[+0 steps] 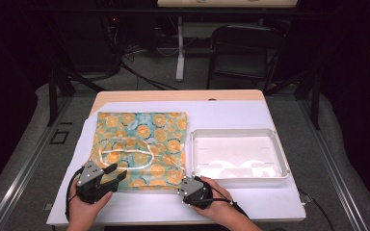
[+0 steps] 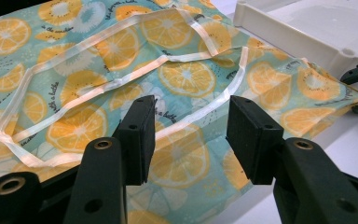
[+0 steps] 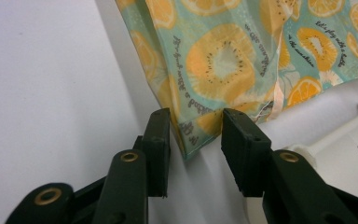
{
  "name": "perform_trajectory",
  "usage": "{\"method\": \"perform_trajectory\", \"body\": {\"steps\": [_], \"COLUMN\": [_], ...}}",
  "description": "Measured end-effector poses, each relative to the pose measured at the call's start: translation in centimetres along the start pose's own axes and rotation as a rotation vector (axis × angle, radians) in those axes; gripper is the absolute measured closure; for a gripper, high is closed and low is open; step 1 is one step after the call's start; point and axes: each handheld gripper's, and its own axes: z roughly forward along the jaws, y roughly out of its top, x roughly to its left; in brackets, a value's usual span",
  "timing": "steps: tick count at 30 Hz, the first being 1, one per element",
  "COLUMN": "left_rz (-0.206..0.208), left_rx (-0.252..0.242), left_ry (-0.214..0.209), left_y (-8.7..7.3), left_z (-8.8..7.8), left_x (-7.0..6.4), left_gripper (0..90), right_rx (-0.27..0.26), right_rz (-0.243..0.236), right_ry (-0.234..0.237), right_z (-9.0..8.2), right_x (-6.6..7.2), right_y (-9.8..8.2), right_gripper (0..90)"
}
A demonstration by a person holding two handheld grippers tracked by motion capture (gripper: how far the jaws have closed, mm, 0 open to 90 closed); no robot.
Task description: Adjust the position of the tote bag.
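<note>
Your orange-slice cloth [image 1: 141,147] lies flat on the white table [image 1: 231,113], with the white tray [image 1: 238,154] just beside it at 3 o'clock. A white ribbon [image 1: 125,153] loops across the cloth's near half. Your left gripper [image 1: 111,174] sits at the cloth's 7 o'clock corner, jaws wide apart above the fabric and gripping nothing. Your right gripper [image 3: 196,135] sits at the 5 o'clock corner; its jaws stand at a middling gap with the cloth's corner [image 3: 193,140] between them, the pads not yet pressing it.
</note>
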Motion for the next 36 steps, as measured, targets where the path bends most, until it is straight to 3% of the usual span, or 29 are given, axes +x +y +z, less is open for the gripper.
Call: {"method": "perform_trajectory", "body": {"steps": [6, 11, 16, 18, 19, 20, 21, 24, 25, 26, 28, 29, 30, 36], "left_rz": [-0.008, -0.013, -0.012, -0.049, -0.049, -0.082, -0.082, -0.141, -0.141, -0.181, -0.204, -0.247, -0.264, -0.333], "left_rx": [-0.003, 0.000, 0.000, -0.012, -0.012, -0.021, -0.021, -0.014, -0.014, -0.001, 0.005, 0.010, 0.016, 0.019], "left_ry": [0.003, 0.009, 0.037, 0.041, 0.041, 0.065, 0.065, 0.120, 0.120, 0.142, 0.152, 0.166, 0.170, 0.194], "left_y": [-0.1, -0.2, -0.4, -0.6, -0.6, -0.9, -0.9, -1.6, -1.6, -2.1, -2.4, -2.9, -3.1, -3.8], "left_z": [-0.1, -0.3, -0.9, -1.5, -1.5, -2.2, -2.2, -3.6, -3.6, -4.1, -4.3, -4.7, -4.9, -5.5], "left_x": [0.1, 0.1, 0.5, 1.0, 1.0, 1.7, 1.7, 3.3, 3.3, 4.3, 4.8, 5.7, 6.1, 7.4], "left_gripper": [52.2, 52.2, 51.8, 51.6, 51.4, 51.3, 51.2, 50.2, 50.2, 49.8, 49.1, 48.6, 48.0, 44.5], "right_rx": [0.001, -0.027, -0.054, -0.086, -0.103, -0.121, -0.121, -0.152, -0.152, -0.155, -0.156, -0.157, -0.158, -0.148], "right_rz": [-0.006, 0.013, 0.020, 0.034, 0.044, 0.055, 0.055, 0.072, 0.072, 0.071, 0.072, 0.073, 0.077, 0.069], "right_ry": [0.003, 0.007, 0.013, 0.015, 0.011, 0.012, 0.012, 0.020, 0.020, 0.026, 0.033, 0.036, 0.036, 0.045], "right_z": [0.2, 0.0, -0.4, -0.6, -0.7, -0.7, -0.7, -0.9, -0.9, -0.9, -0.9, -0.8, -0.8, -0.6], "right_x": [-0.1, -0.3, -0.8, -0.9, -1.0, -1.0, -1.0, -1.4, -1.4, -1.6, -1.7, -1.7, -1.7, -1.7], "right_y": [0.1, 0.3, 0.8, 1.0, 1.1, 1.2, 1.2, 1.6, 1.6, 1.7, 1.7, 1.7, 1.7, 1.7], "right_gripper": [72.3, 84.9, 88.4, 88.8, 89.0, 89.1, 89.1, 89.2, 89.2, 89.2, 89.2, 89.2, 89.1, 88.8]}}
